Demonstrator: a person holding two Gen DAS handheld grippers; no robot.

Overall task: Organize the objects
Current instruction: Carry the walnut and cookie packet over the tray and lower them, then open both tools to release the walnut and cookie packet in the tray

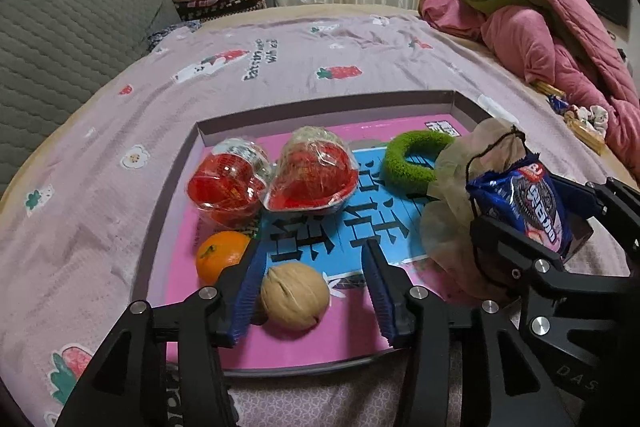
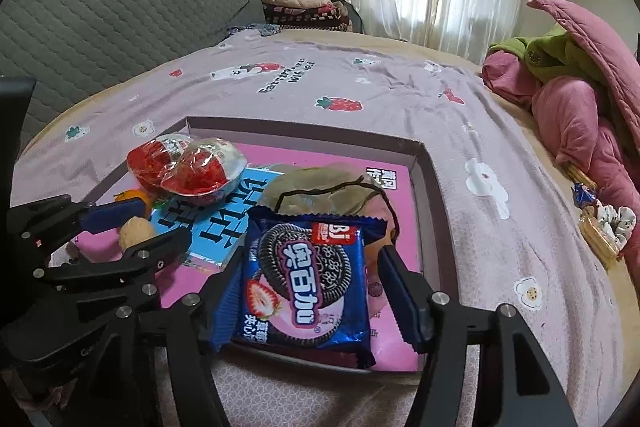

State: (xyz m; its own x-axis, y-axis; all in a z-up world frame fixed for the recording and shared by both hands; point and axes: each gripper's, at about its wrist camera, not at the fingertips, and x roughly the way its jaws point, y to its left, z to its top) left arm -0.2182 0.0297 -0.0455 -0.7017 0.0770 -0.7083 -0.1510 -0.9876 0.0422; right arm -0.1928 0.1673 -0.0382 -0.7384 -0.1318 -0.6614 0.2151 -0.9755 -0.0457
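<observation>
A shallow box tray (image 1: pixel 168 195) lined with a pink and blue sheet lies on the bed. In it are two red jelly cups (image 1: pixel 272 179), an orange (image 1: pixel 222 253), a walnut (image 1: pixel 295 295), a green fuzzy ring (image 1: pixel 412 159) and a beige drawstring pouch (image 1: pixel 452 211). My left gripper (image 1: pixel 312 283) is open with the walnut between its fingers, touching neither. My right gripper (image 2: pixel 312 291) is open around a blue Oreo cookie packet (image 2: pixel 306 275) that rests over the tray's near right part; its left pad seems to touch the packet. The packet also shows in the left wrist view (image 1: pixel 524 207).
The bed has a lilac strawberry-print sheet (image 1: pixel 280 67). A pink and green heap of quilts (image 1: pixel 540 27) lies at the right, with small snacks and a scrunchie (image 2: pixel 600 223) beside it. A grey headboard (image 1: pixel 60 47) is at the left.
</observation>
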